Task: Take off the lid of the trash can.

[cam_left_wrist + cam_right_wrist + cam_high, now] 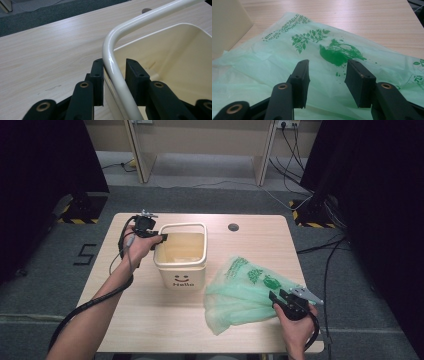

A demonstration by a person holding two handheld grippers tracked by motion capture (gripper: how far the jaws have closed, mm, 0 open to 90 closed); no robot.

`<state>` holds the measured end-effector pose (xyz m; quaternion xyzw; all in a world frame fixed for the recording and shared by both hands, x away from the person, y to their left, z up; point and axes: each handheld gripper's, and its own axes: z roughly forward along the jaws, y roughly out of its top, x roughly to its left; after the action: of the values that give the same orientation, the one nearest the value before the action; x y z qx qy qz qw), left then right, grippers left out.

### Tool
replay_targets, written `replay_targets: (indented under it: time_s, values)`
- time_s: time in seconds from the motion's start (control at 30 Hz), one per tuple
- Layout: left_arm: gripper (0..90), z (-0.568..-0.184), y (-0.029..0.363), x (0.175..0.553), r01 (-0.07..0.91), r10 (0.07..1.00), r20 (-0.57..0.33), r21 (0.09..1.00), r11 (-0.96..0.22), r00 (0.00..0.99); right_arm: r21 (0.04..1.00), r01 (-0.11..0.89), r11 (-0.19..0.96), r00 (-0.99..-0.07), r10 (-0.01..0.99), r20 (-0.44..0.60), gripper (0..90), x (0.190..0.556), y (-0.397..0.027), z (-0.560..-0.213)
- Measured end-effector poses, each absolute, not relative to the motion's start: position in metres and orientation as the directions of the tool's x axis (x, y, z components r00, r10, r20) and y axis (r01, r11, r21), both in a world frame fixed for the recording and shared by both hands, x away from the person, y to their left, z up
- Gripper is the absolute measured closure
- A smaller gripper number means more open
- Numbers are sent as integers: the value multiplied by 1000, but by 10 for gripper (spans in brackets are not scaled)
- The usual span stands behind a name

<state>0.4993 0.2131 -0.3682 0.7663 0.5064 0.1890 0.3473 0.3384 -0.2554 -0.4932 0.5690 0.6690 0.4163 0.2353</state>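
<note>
A cream plastic bin [180, 270] with a smiley face and "Hello" on its front stands mid-table, its hoop handle [182, 225] raised over the rim. My left gripper [162, 238] reaches in from the left at the bin's back left corner. In the left gripper view its jaws [115, 65] straddle the handle [110, 45]: one pad rests against it, the other stands a little apart, so it is open. A pale green printed bag [245, 287] lies flat to the right of the bin. My right gripper [275, 296] hovers open over the bag [274, 50] near its right edge.
The wooden table [260, 240] has a round cable hole [233, 227] behind the bin. Its right front edge is close to my right hand. Cables and desk legs lie on the floor beyond the table.
</note>
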Motion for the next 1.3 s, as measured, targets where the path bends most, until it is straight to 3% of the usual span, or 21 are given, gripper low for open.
replay_targets:
  time_s: [0.07,0.1,0.13,0.33,1.3]
  values:
    - [719,-368,213,499,645,908,-62,724,-246,415,824,566,5,-241,957,160,538,338,-255,-493]
    - [801,-367,214,499,638,902,-80,733,-235,424,824,566,6,-241,957,159,538,339,-256,-493]
    - [769,-367,214,499,638,902,-80,733,-235,424,824,566,5,-241,957,159,538,339,-256,-493]
    - [800,-368,214,498,632,907,-42,730,-259,420,823,568,7,-242,957,159,537,339,-255,-493]
    - [808,-352,240,498,693,940,-68,693,-197,335,823,567,4,-238,958,160,538,338,-256,-493]
